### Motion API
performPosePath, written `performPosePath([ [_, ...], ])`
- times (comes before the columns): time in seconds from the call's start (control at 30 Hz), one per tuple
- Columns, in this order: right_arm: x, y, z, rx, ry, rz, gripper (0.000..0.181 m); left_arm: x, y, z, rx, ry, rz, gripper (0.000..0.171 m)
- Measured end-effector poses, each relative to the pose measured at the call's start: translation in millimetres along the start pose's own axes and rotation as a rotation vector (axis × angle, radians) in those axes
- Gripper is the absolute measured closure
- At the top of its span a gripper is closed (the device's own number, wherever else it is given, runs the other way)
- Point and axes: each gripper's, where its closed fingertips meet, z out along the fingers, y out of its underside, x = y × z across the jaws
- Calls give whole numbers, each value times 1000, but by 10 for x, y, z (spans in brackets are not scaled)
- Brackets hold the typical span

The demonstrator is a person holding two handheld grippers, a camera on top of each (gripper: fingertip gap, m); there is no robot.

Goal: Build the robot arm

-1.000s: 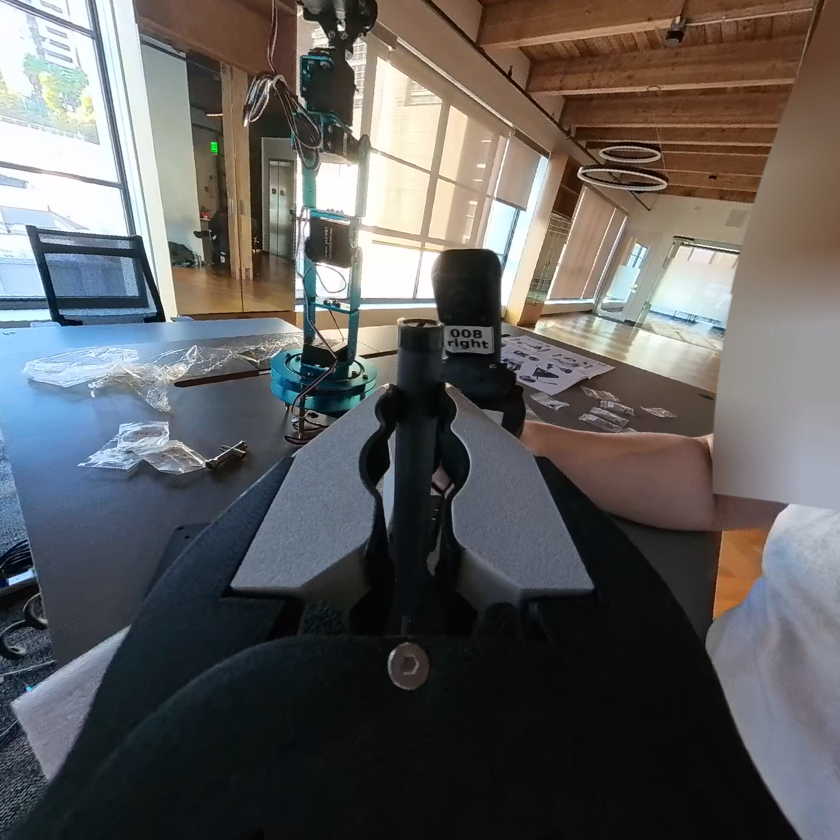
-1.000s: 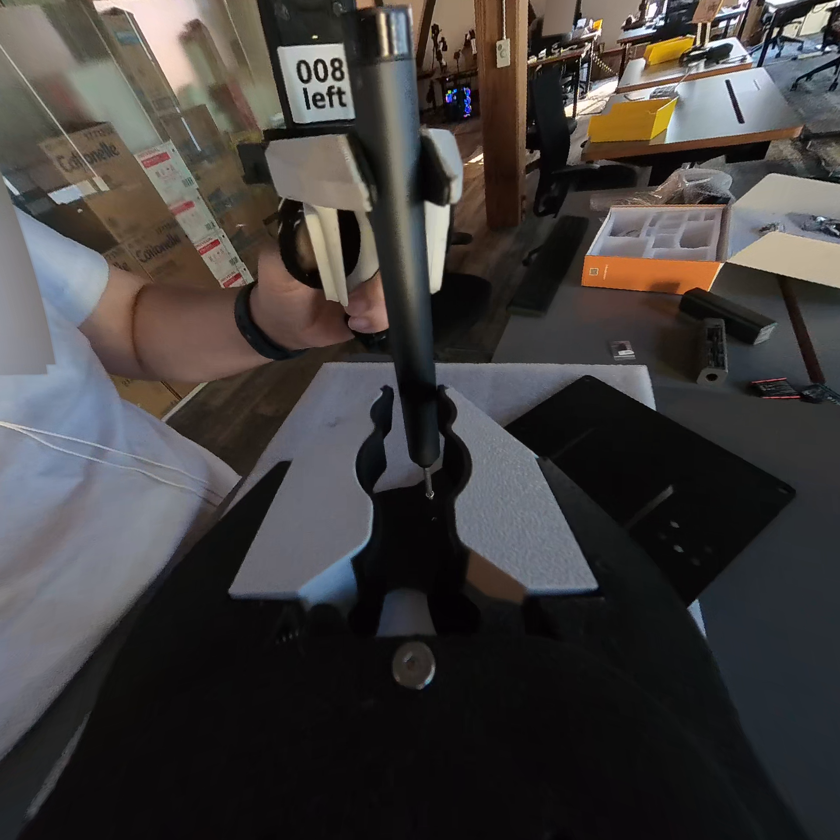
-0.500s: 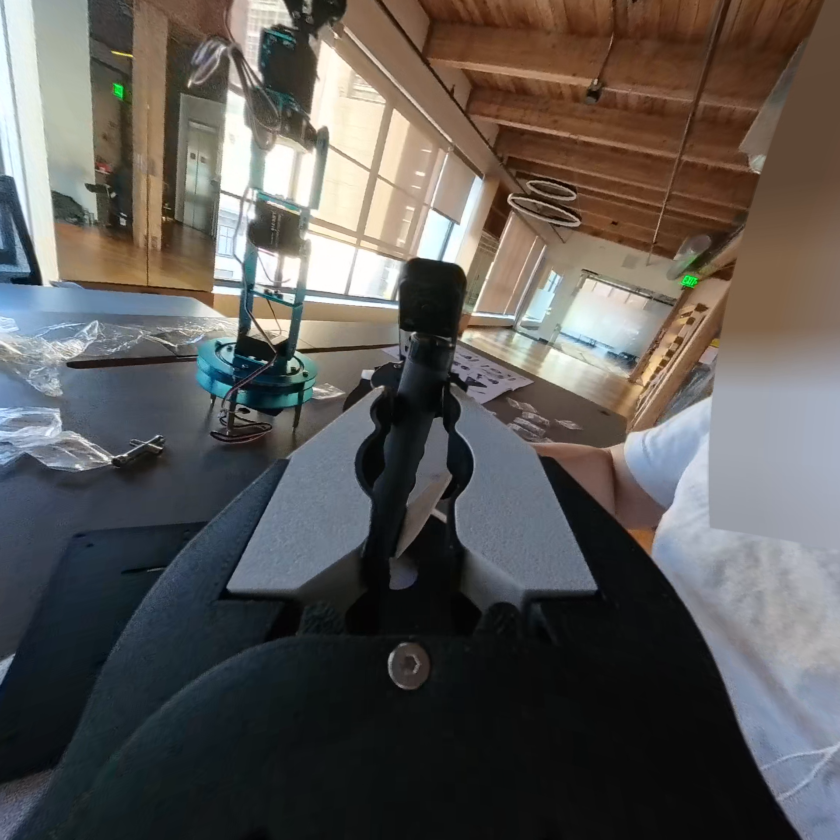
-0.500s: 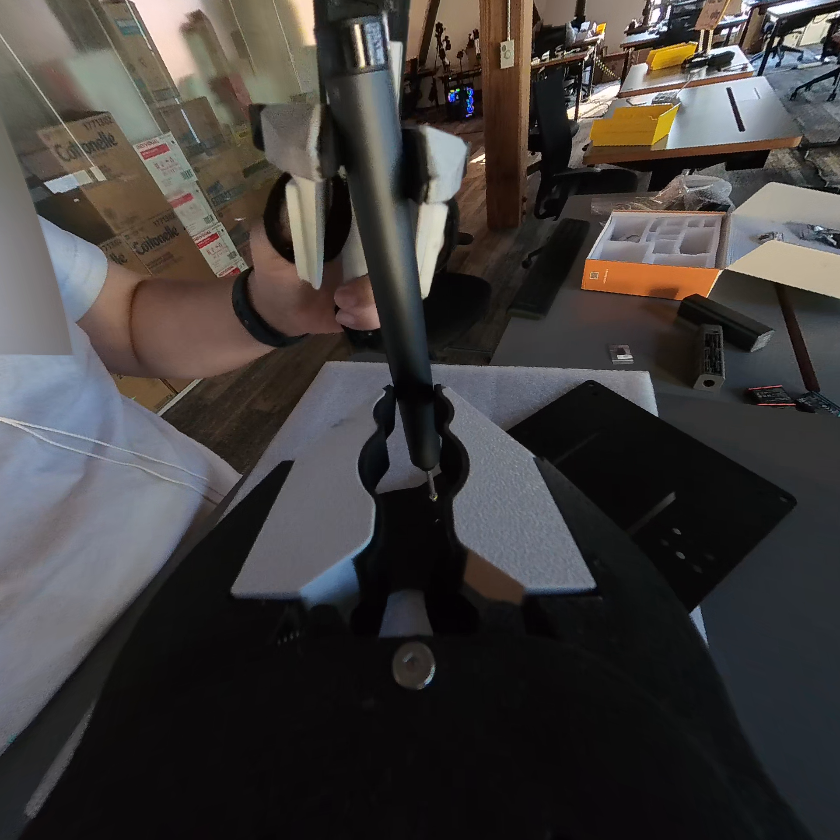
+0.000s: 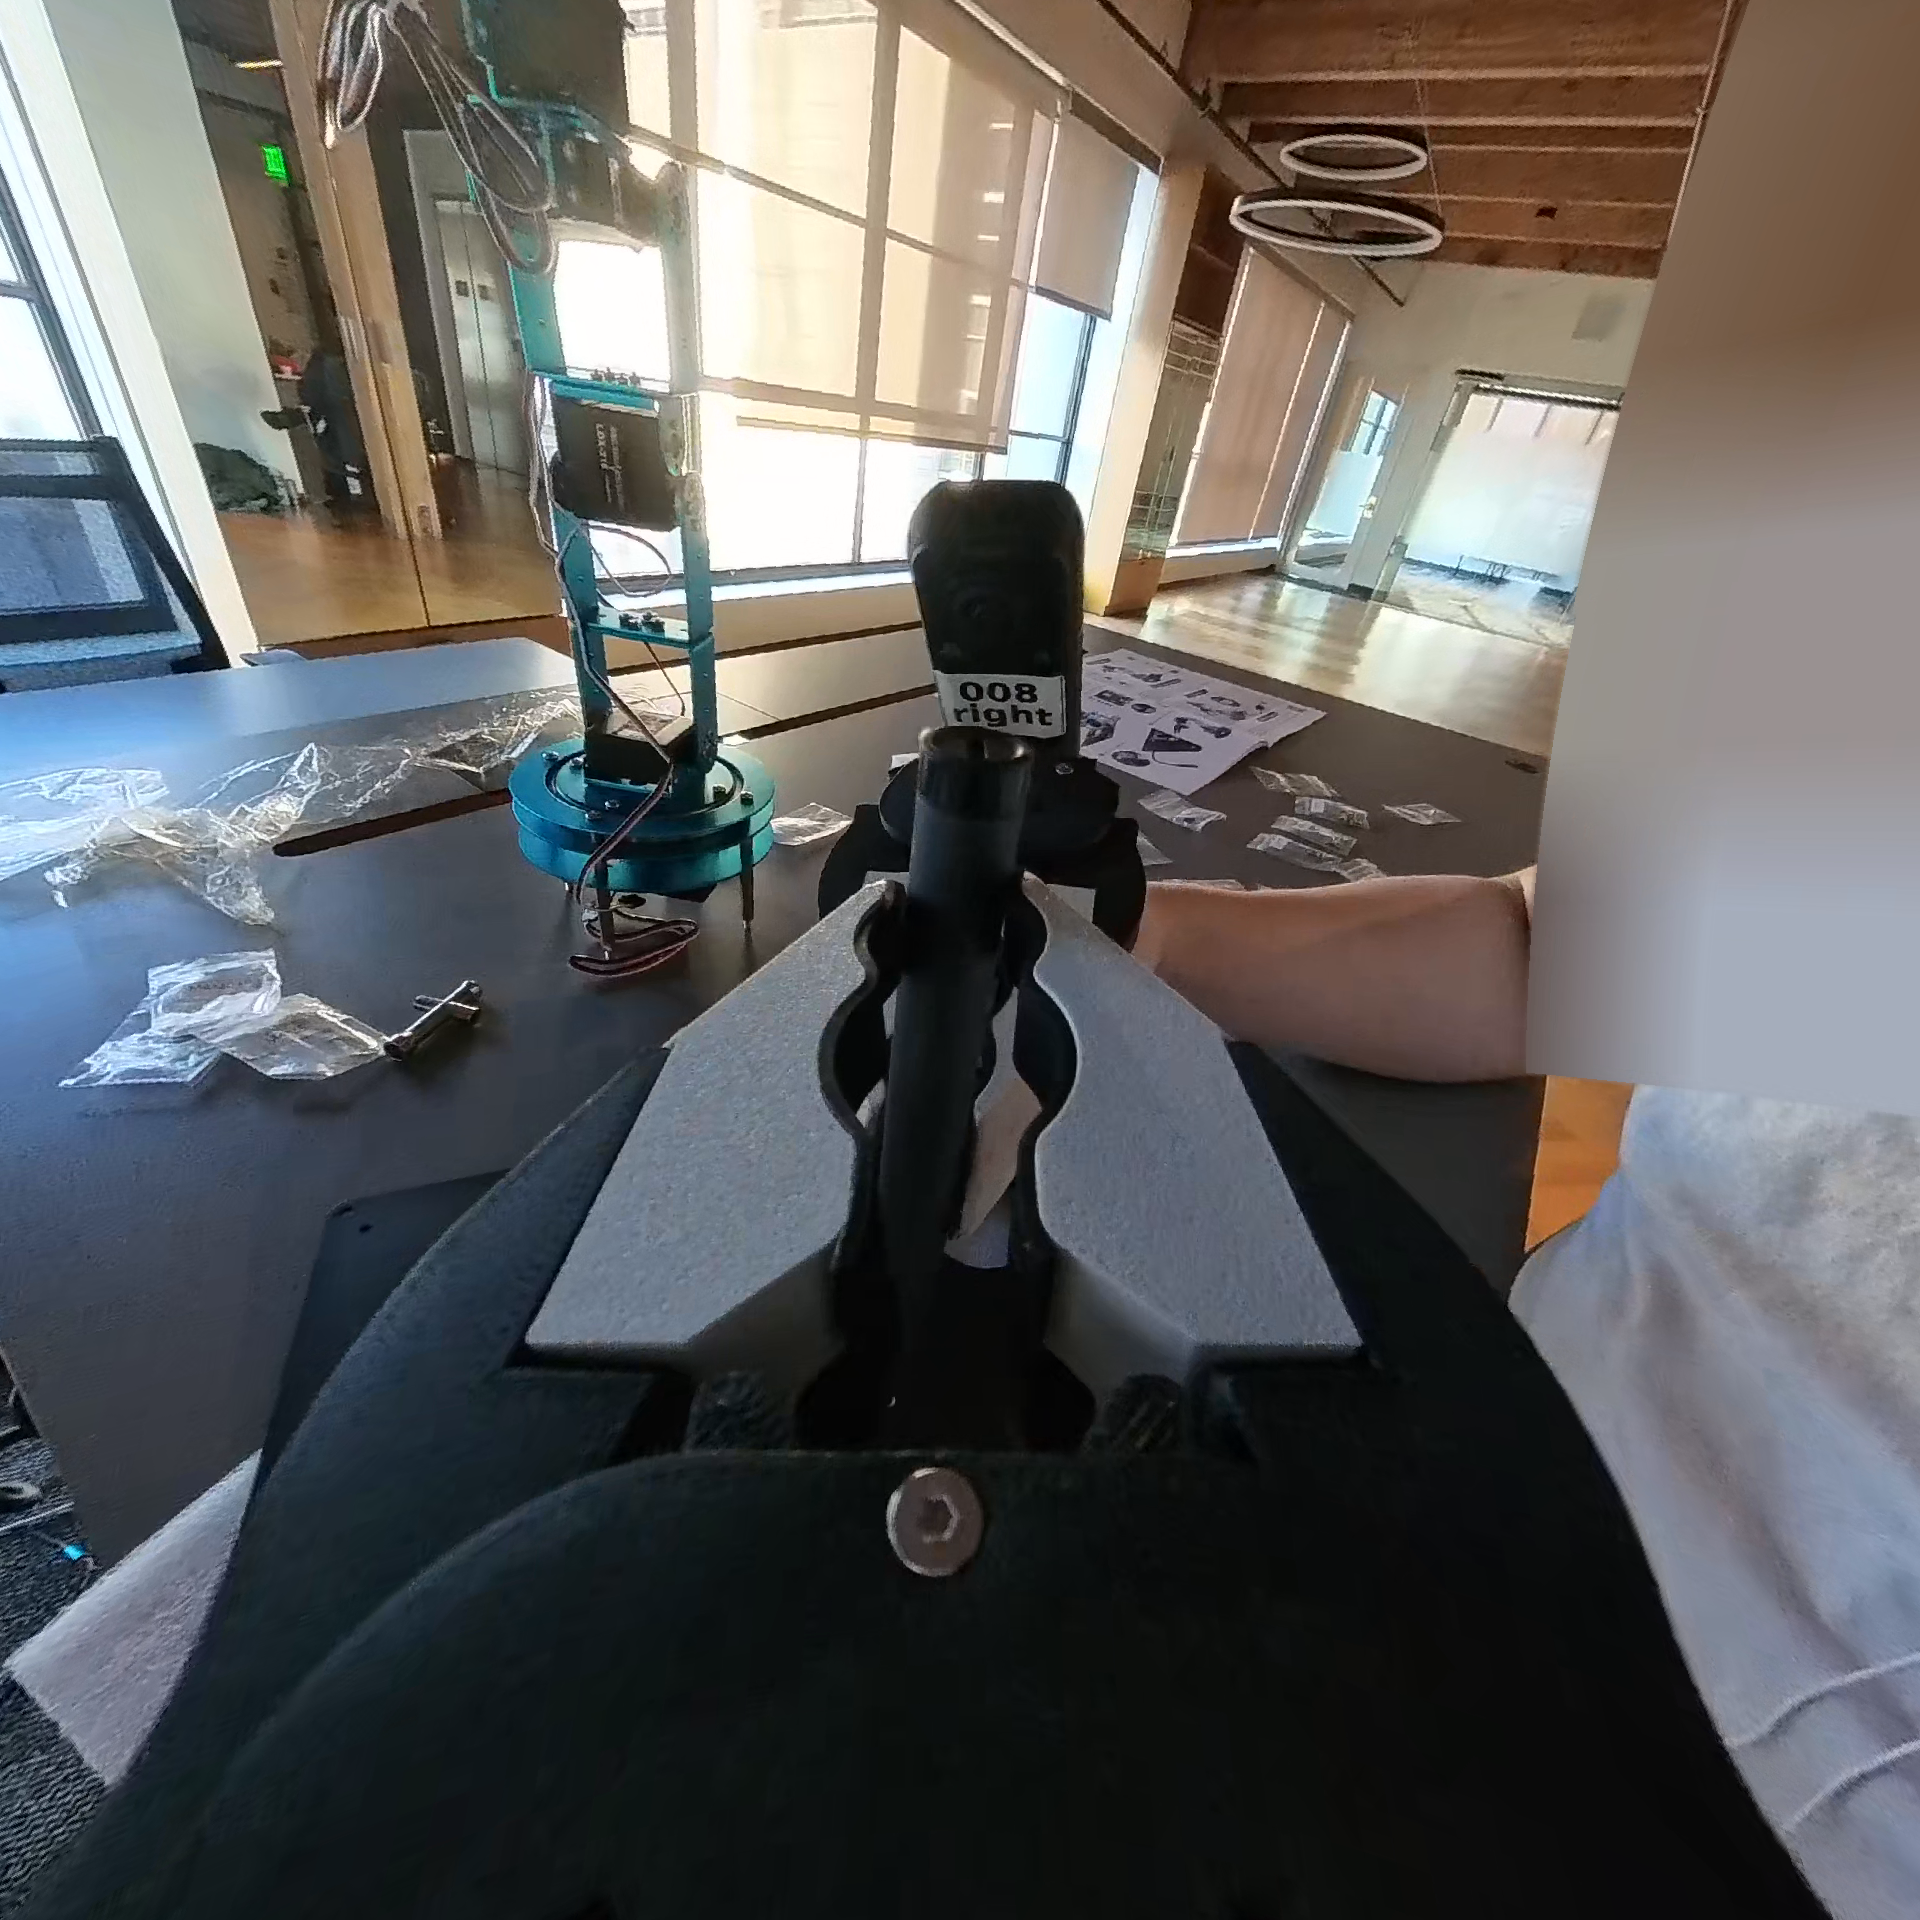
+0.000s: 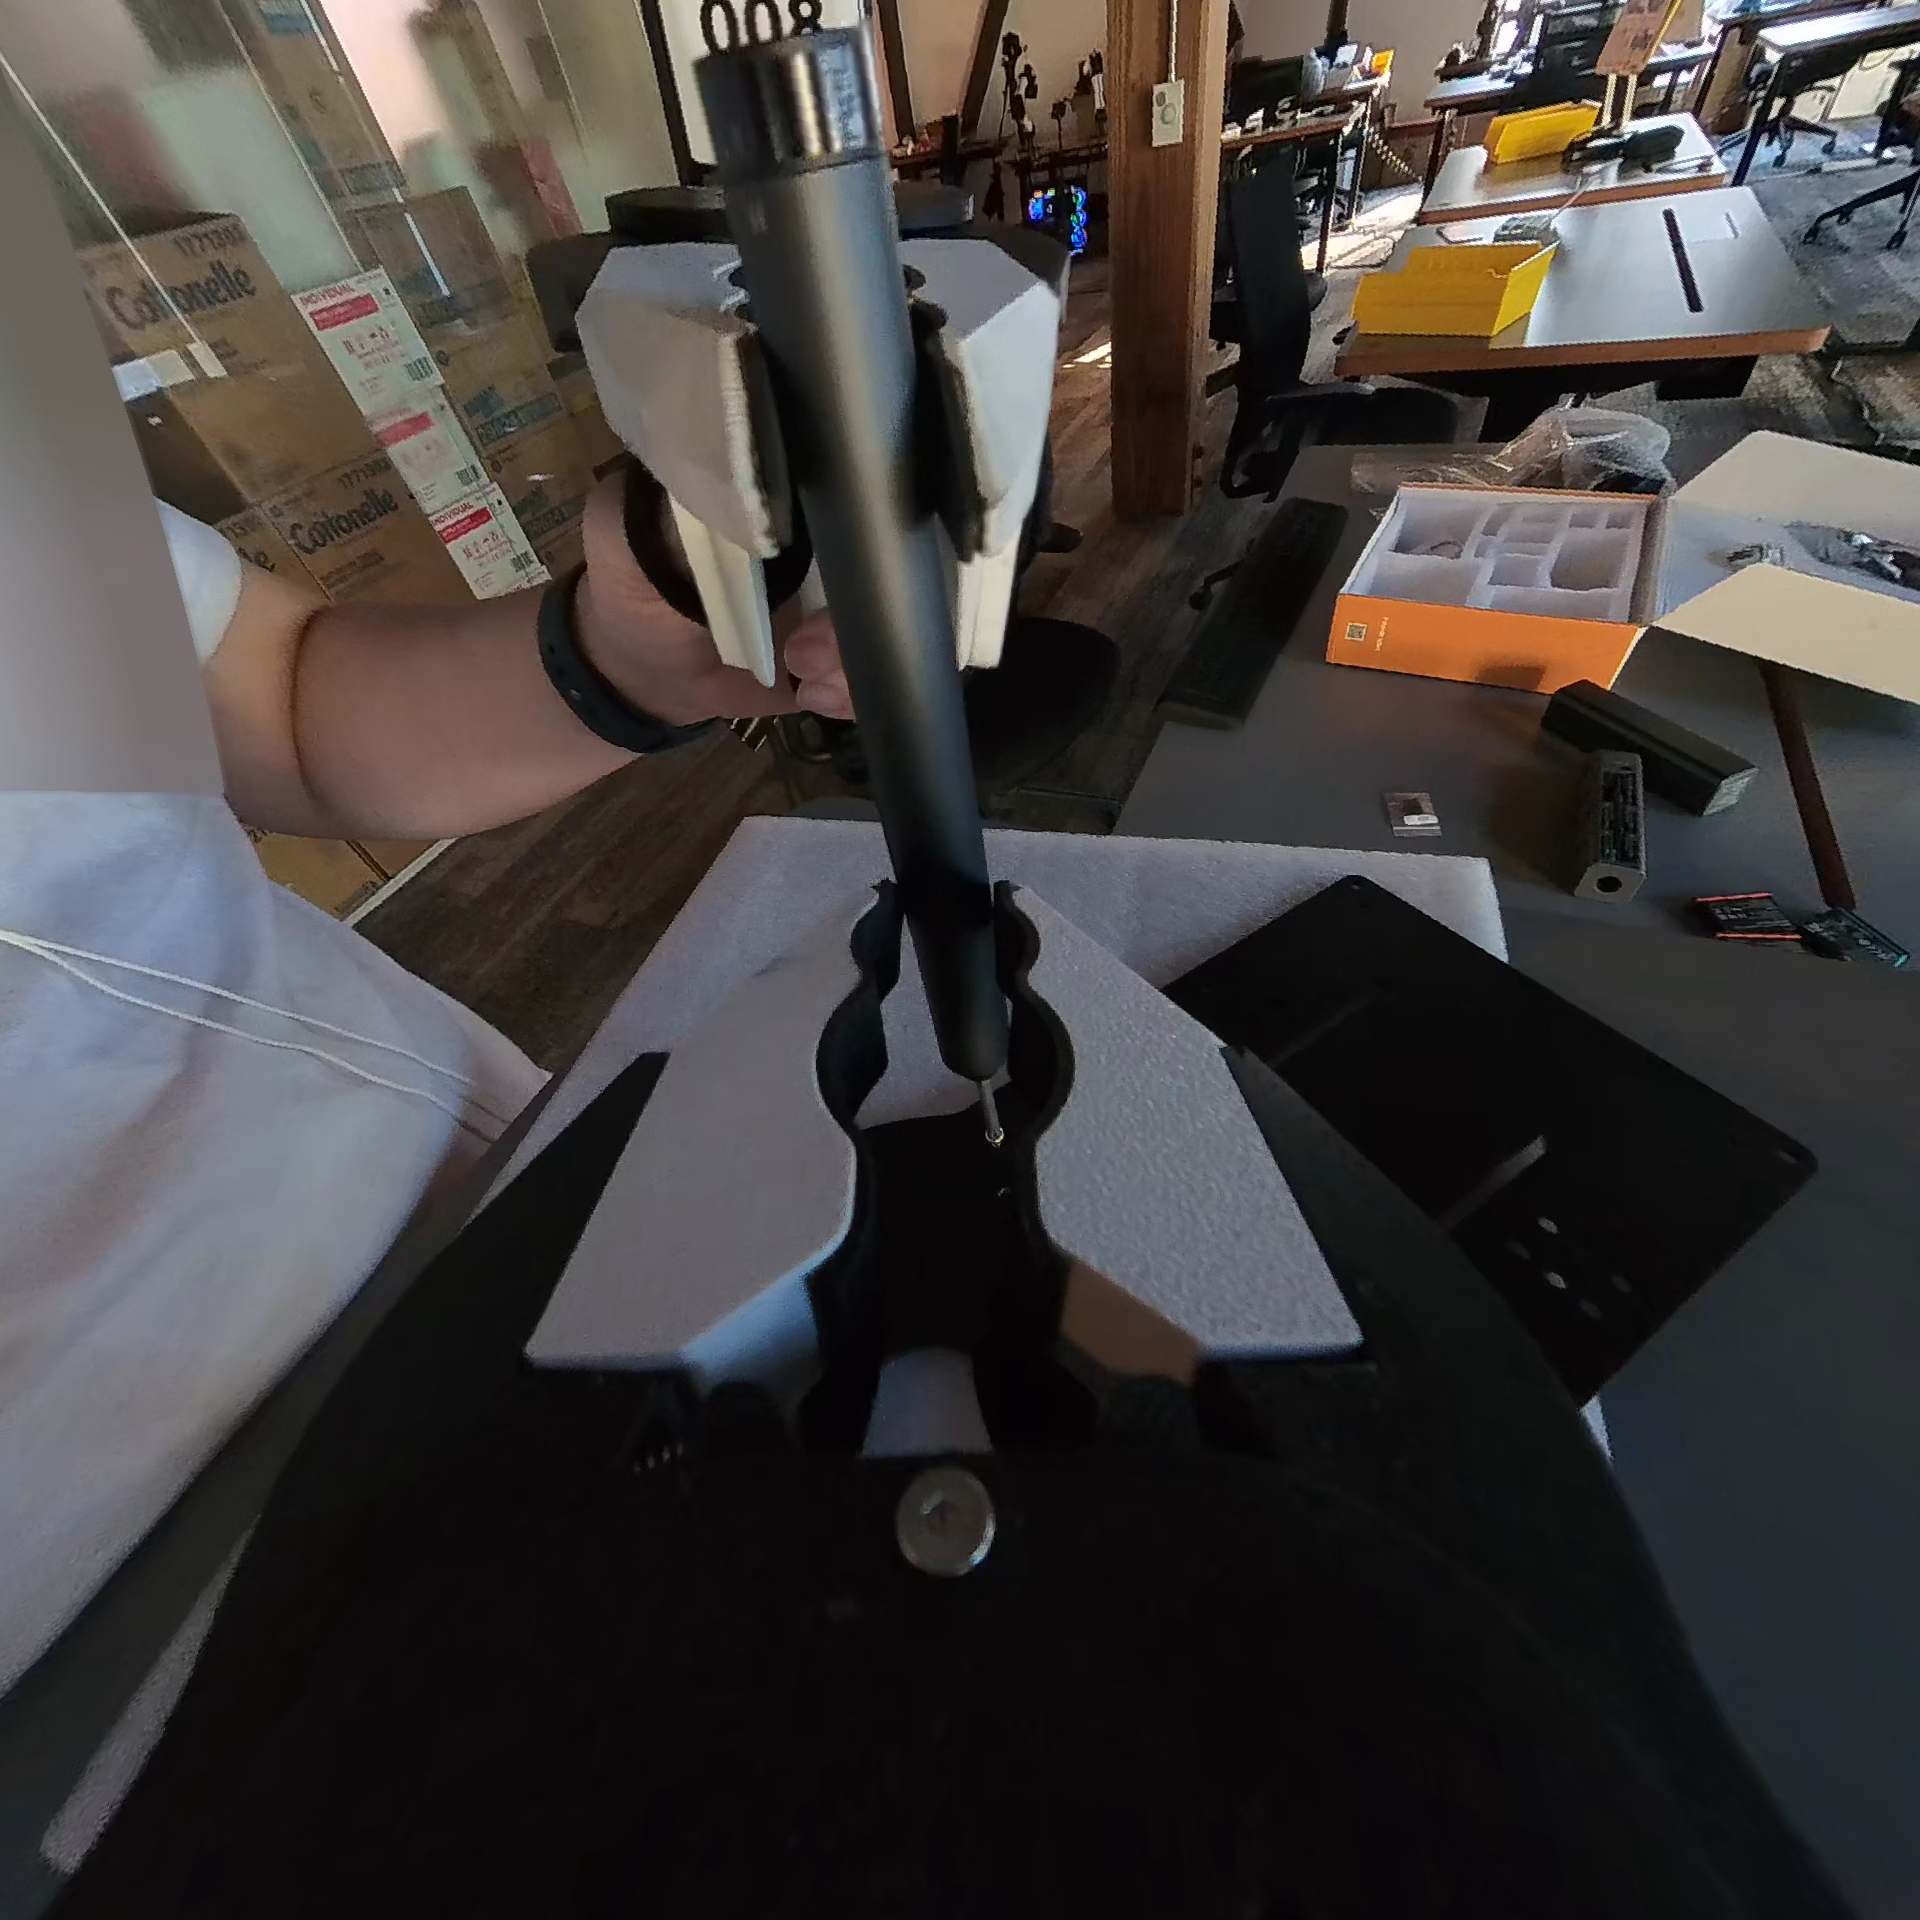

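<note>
Screwdriver (image 5: 940,1039), a slim dark grey pen-shaped tool, is standing nearly upright, and both grippers are closing around it. In the left wrist view, the left gripper (image 5: 945,935) is clamping its grey jaws onto the upper part of the barrel, with the tool's flat silver-rimmed end poking up above them. Just behind it, the right gripper (image 5: 987,831) is showing as a black body with a white sticker, held by a bare forearm (image 5: 1340,966) that is reaching in from the right.

In the right wrist view, the right gripper (image 6: 951,935) is gripping the same screwdriver (image 6: 883,540) low on its barrel, near the thin metal bit (image 6: 992,1117), whose tip is pointing down at the dark gap between the jaws. Higher up the barrel, the left gripper (image 6: 831,416) is pressing its white fingers (image 6: 686,405) against both sides, and a hand (image 6: 675,644) wearing a black wristband is holding its handle.

A white foam sheet (image 6: 1195,894) is lying on the grey bench (image 6: 1766,1455) under the tool, and a black metal plate (image 6: 1455,1122) with small holes is resting partly on the foam. Farther back on the right are sitting an open orange box (image 6: 1486,644) with a white foam insert, and two dark blocks (image 6: 1621,748).

In the left wrist view, a teal robot arm kit (image 5: 634,623) is standing on the dark bench (image 5: 156,1195) on a round base, with clear plastic bags (image 5: 208,1023), a small metal key tool (image 5: 431,1023) and a printed sheet (image 5: 1195,727) lying about it.
</note>
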Motion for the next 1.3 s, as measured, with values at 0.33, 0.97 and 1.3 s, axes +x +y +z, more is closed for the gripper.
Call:
performPosePath([
  [0.33,3,1,21,22,14,-42,167,-10,-4,-43,33,6,-19,154],
  [0.97,-17,10,11,8,18,-117,166,32,11,-32,18,2,13,154],
  [1.3,-15,18,18,-36,56,-194,167,34,11,-52,35,9,13,154],
])
